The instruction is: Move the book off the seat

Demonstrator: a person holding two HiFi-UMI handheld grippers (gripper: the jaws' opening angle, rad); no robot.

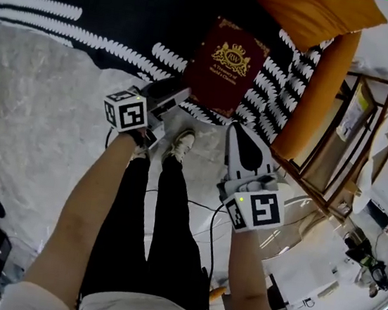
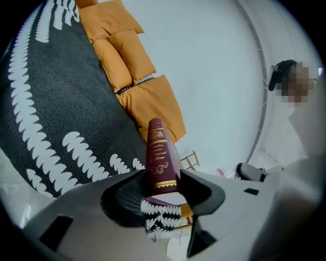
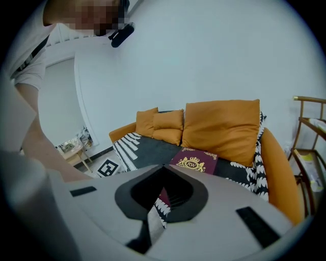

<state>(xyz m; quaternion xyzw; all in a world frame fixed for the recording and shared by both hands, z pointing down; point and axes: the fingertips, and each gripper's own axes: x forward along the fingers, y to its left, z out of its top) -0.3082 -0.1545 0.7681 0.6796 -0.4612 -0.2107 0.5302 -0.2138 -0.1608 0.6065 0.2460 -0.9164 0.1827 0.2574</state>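
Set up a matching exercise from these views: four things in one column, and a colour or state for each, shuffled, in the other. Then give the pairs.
Things:
1. book
2. cushions
3. throw over the seat
4. left gripper

Colour or state:
A. orange
B. clamped on the book
C. maroon with a gold crest
D. black with a white leaf pattern

Pairs: 1-C, 2-A, 3-D, 4-B
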